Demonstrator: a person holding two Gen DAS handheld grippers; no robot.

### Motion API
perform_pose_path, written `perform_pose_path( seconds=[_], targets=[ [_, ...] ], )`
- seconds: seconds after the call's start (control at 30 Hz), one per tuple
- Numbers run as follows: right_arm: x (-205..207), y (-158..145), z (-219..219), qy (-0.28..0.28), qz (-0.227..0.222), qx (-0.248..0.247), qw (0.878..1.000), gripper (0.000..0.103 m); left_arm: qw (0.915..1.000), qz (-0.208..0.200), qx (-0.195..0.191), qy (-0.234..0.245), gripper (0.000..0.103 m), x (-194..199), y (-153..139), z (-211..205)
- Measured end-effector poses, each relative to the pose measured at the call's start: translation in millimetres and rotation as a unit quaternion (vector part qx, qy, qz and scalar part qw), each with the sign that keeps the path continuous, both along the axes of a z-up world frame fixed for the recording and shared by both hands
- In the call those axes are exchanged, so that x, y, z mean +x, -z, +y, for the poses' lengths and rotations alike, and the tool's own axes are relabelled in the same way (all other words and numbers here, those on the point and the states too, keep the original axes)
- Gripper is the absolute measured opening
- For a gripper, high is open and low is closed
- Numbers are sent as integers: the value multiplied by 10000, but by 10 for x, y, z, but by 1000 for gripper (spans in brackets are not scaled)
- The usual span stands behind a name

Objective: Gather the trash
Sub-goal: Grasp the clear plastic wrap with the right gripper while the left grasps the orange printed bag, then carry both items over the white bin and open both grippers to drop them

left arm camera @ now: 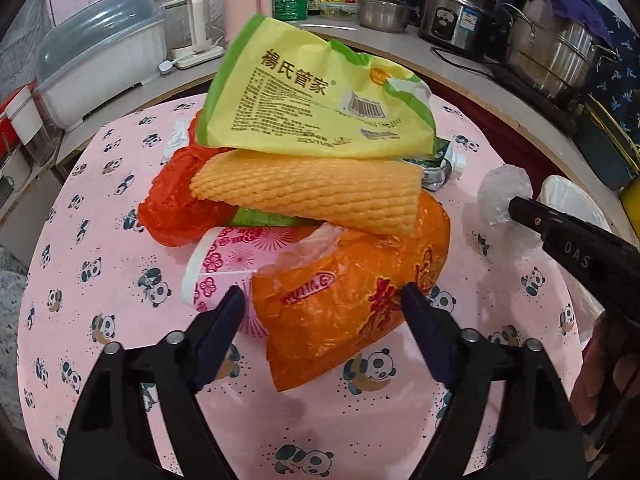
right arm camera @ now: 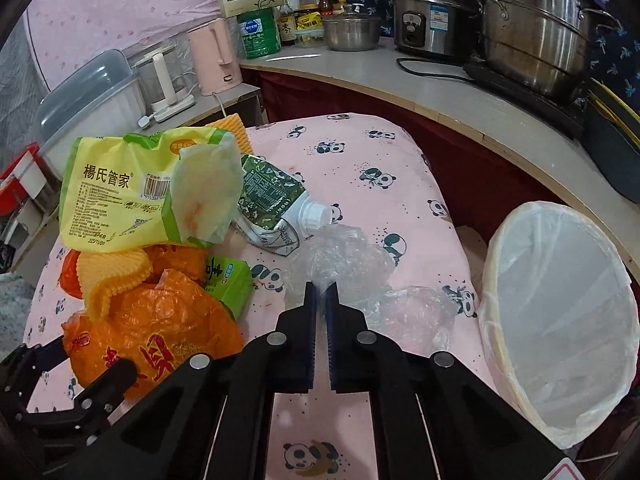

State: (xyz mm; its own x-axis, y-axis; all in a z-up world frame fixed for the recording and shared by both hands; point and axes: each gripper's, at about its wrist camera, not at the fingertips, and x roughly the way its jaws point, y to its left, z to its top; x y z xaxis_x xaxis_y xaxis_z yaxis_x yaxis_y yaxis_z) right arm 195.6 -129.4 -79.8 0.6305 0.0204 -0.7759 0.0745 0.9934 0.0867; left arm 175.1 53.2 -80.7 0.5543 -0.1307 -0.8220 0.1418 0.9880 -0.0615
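A heap of trash lies on the pink panda tablecloth (left arm camera: 120, 280). It holds a yellow-green bag (left arm camera: 312, 100), a yellow foam net (left arm camera: 312, 192), a red plastic bag (left arm camera: 172, 204), a pink paper cup (left arm camera: 224, 268) and an orange plastic bag (left arm camera: 352, 288). My left gripper (left arm camera: 324, 300) is open, with its fingers on either side of the orange bag's near end. My right gripper (right arm camera: 321, 290) is shut on crumpled clear plastic film (right arm camera: 344, 256); it also shows in the left wrist view (left arm camera: 506, 196). A green drink pouch (right arm camera: 272, 196) lies beyond the film.
A bin lined with a white bag (right arm camera: 560, 312) stands right of the table. A curved counter (right arm camera: 400, 76) behind carries steel pots (right arm camera: 536, 28), a rice cooker (right arm camera: 432, 20), a pink kettle (right arm camera: 214, 56) and jars. A grey lidded container (left arm camera: 100, 60) stands at left.
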Motion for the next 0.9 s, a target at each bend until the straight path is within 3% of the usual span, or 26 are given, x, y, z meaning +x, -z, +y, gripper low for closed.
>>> perform_pose_path(
  seconds=[0.07,0.2,0.3,0.6,0.9],
  targets=[
    [-71,-34,-50,37,-24,-12,10000,4,10000,1,62,-4,62,-7,9,-37],
    [-193,-107,-116,96,-73,-59,9999,4,10000,-30,10,8,42,-91,-42,-84],
    [-267,-139,-170,135,-90,-7,9999,4,10000,-1,-18,27,35,-169,-70,-133],
    [-578,-211,-315,223,-128,-33,9997,4,9992,-184,29,340,32,-608,-234,-444],
    [-907,-377,-714,685,-340,-111,9970,4,9967,-304,-10,748,31,-829,-346,-803]
  ],
)
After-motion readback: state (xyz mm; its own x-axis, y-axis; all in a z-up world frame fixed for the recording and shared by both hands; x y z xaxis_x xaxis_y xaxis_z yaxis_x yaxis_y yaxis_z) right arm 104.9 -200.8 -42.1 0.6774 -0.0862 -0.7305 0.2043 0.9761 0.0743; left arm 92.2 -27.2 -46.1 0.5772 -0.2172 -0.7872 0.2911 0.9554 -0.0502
